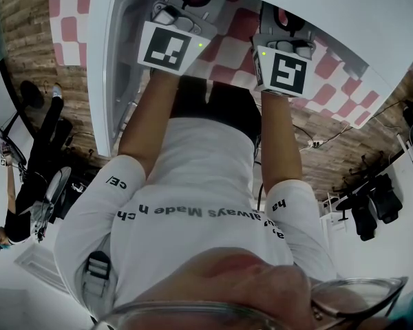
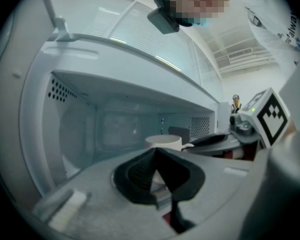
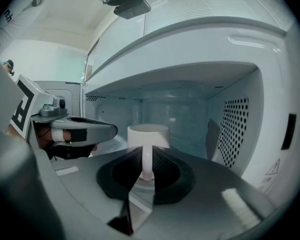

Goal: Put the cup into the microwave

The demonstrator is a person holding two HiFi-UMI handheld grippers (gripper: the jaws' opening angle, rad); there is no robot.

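- Head view: I am bent over the microwave (image 1: 330, 5). Its door (image 1: 117, 67) looks swung open on my left, and the checked cloth (image 1: 69, 26) lies beneath it. My left gripper (image 1: 168, 47) and right gripper (image 1: 282, 67) reach forward side by side under its top edge. I cannot see the cup from up here, nor how either pair of jaws stands.
- Left gripper view: my left gripper's (image 2: 156, 154) jaws are pressed together with nothing between them. Beyond them the cup (image 2: 163, 142) sits low inside the open cavity, with my right gripper (image 2: 195, 144) reaching in to it from the right. This hand is only alongside and has no part in the carry.
- Right gripper view: my right gripper (image 3: 147, 156) is clamped on the cup's handle (image 3: 147, 165), which stands upright between the pads. The cup (image 3: 148, 135) is plain white, straight-sided and upright, with its rim level. I cannot see into it, so I cannot tell whether it holds anything. It is already inside the cavity, near the middle, with the perforated wall well off to its right and the left gripper (image 3: 109, 130) just beside it.
- I judge this to be the placing step, nearly done. I cannot tell whether the base is resting on the microwave floor. The next move calls for lowering it until it sits, then parting the jaws and drawing straight back so the handle does not catch and tip the cup.
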